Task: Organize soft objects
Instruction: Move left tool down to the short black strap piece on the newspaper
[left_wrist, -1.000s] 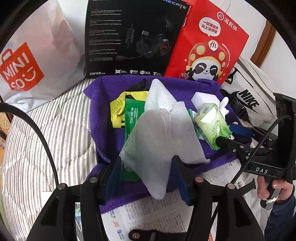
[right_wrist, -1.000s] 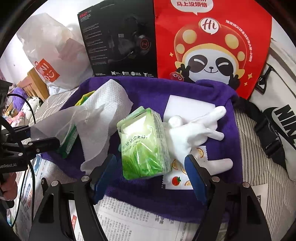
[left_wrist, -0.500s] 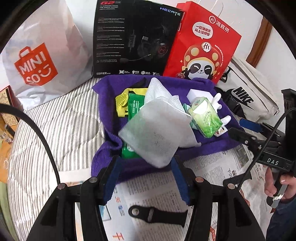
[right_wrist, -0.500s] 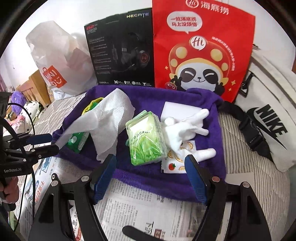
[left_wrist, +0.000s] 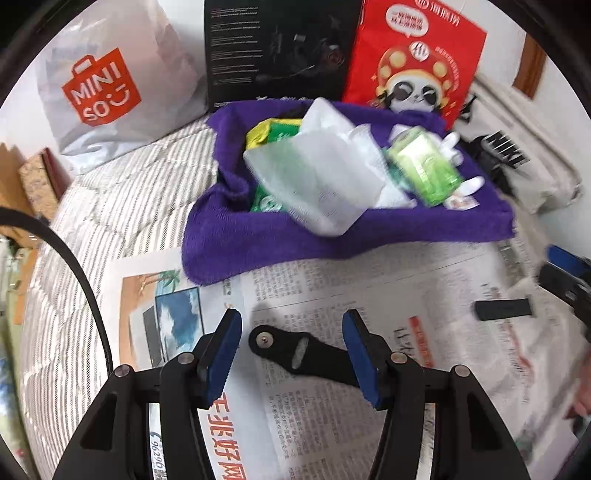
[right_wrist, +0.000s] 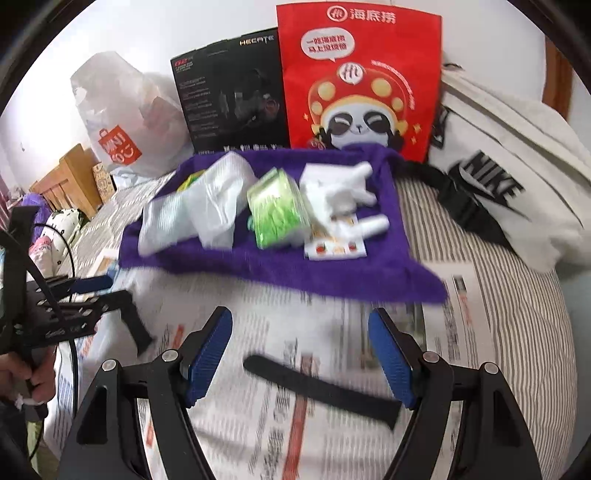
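We hold the left hand-held gripper (left_wrist: 291, 349) with its jaws apart and nothing between them, above the newspaper (left_wrist: 369, 295) spread on the bed. The right hand-held gripper (right_wrist: 301, 354) is likewise apart and empty. A black strap (left_wrist: 299, 350) lies on the newspaper just below both.

The soft things sit well off at 12 o'clock, piled on the purple towel (left_wrist: 258, 236): a white tissue sheet (left_wrist: 317, 177) draped over green packets, a green tissue pack (right_wrist: 277, 210) at its 3 o'clock side, and a white glove (right_wrist: 340, 188) touching that pack.

We judge ourselves between steps, with the pile gathered and neither gripper engaged. The next move probably calls for reaching forward again to the towel, or picking up the strap, with the jaws closing on something thin and limp.
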